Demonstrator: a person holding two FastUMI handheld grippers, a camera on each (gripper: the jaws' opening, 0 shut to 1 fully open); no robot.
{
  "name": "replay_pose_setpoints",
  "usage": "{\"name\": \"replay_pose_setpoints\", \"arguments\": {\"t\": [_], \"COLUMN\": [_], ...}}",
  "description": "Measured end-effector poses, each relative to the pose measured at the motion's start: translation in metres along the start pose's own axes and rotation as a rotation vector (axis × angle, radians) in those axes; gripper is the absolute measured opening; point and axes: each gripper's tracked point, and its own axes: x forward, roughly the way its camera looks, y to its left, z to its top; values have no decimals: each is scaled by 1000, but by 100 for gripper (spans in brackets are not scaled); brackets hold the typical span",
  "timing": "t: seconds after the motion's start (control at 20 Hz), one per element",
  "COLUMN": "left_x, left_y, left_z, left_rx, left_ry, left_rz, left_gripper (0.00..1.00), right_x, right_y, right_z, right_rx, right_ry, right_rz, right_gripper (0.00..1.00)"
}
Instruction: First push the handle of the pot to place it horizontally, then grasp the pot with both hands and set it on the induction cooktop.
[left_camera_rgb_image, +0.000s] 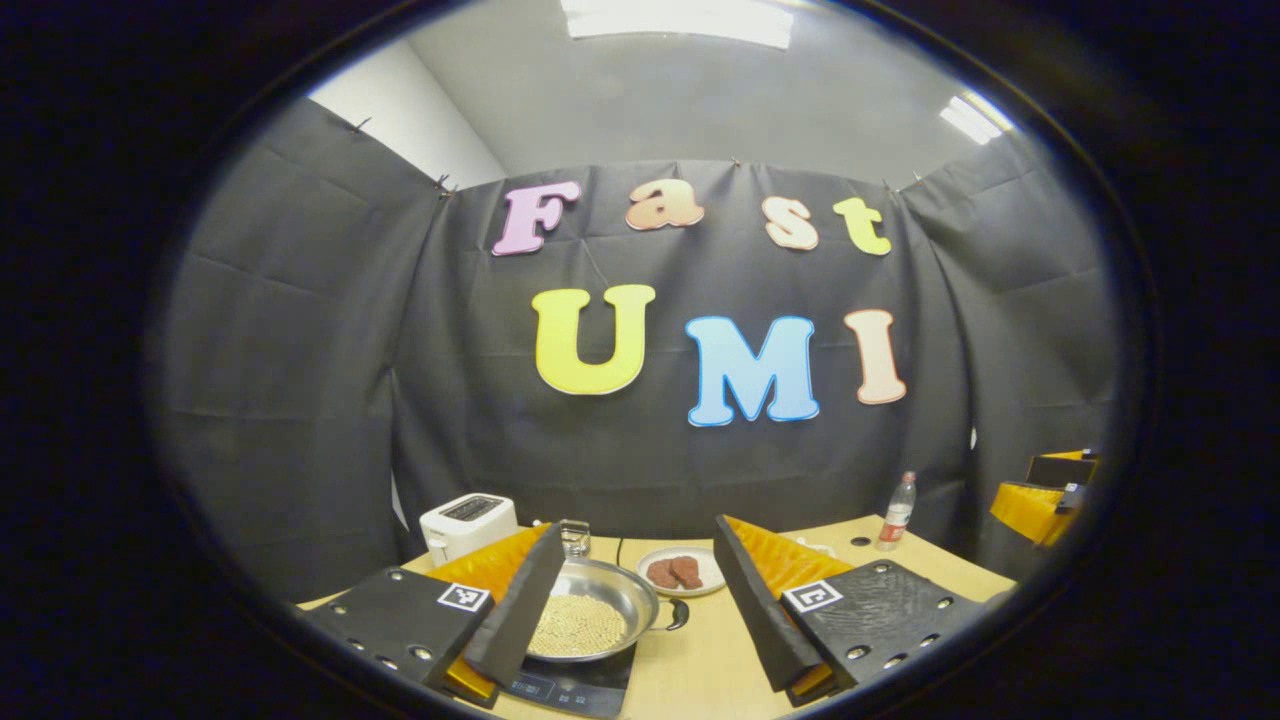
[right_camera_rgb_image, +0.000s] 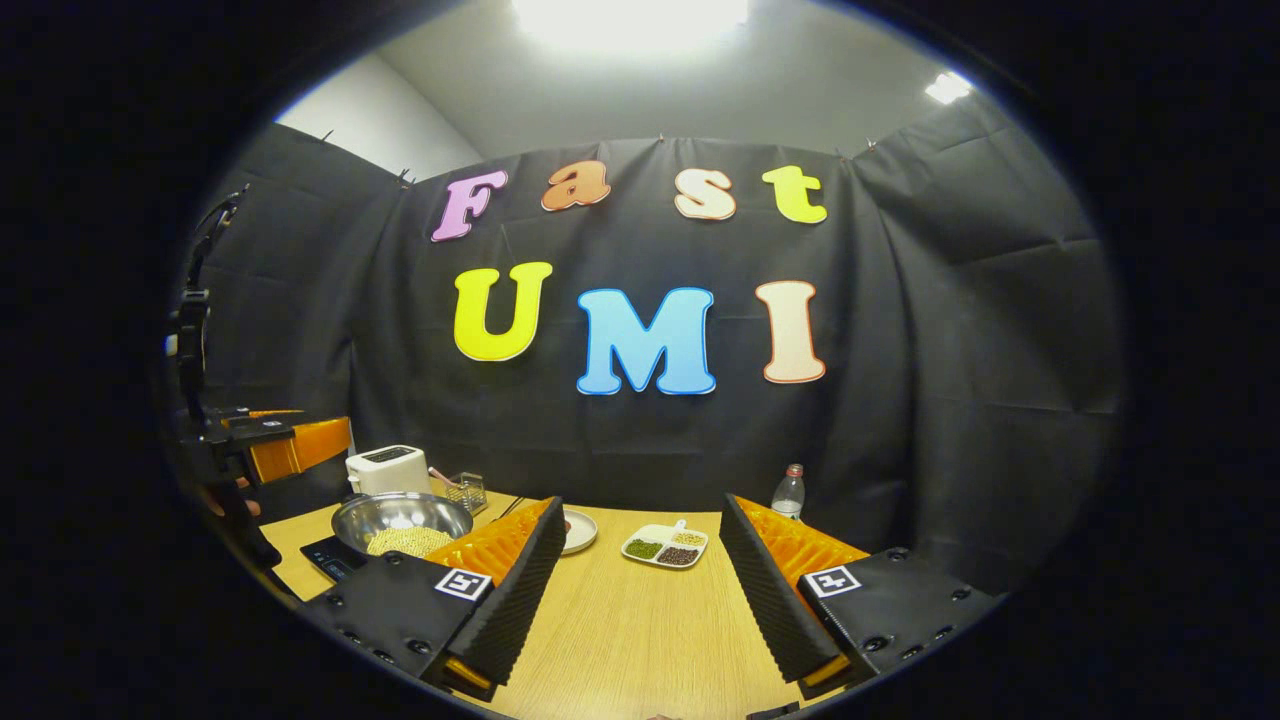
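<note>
A steel pot (left_camera_rgb_image: 590, 612) holding pale beans sits on the black induction cooktop (left_camera_rgb_image: 572, 688), just ahead of my left gripper (left_camera_rgb_image: 640, 625). That gripper is open and raised, with nothing between its fingers. The pot's small dark handle (left_camera_rgb_image: 680, 612) sticks out to the right. In the right gripper view the pot (right_camera_rgb_image: 400, 522) rests on the cooktop (right_camera_rgb_image: 328, 558) at the far left, beyond my open right gripper (right_camera_rgb_image: 640, 595), which holds nothing. The left gripper (right_camera_rgb_image: 275, 447) hangs above and left of the pot there. The right gripper (left_camera_rgb_image: 1045, 495) shows at the right edge of the left gripper view.
On the wooden table (right_camera_rgb_image: 640, 640) stand a white toaster (left_camera_rgb_image: 468, 522), a glass (left_camera_rgb_image: 574, 537), a plate of meat pieces (left_camera_rgb_image: 683, 571) and a water bottle (left_camera_rgb_image: 897, 512). A divided dish of beans (right_camera_rgb_image: 665, 545) and a small plate (right_camera_rgb_image: 577, 530) lie mid-table.
</note>
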Motion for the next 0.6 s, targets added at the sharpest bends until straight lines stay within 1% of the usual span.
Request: {"name": "replay_pose_setpoints", "arguments": {"t": [0.1,0.25,0.3,0.35,0.4,0.6], "left_x": [-13,-31,-37,-42,-48,-63], "left_y": [1,8,9,11,12,24], "left_z": [4,13,16,19,19,27], "left_rx": [1,29,31,31,31,42], "left_ry": [-7,-30,-40,-47,-46,-65], "left_rz": [-1,-11,-19,-29,-40,-55], "left_gripper": [88,88,90,88,88,88], "right_x": [-11,-25,-30,-35,-40,-55], "right_y": [1,4,5,7,8,20], "right_z": [6,16,19,21,21,25], "right_rx": [10,16,11,4,2,18], "right_ry": [-12,-39,-54,-65,-69,-85], "right_rz": [-15,-38,-49,-63,-77,-91], "right_gripper": [98,97,97,98,97,98]}}
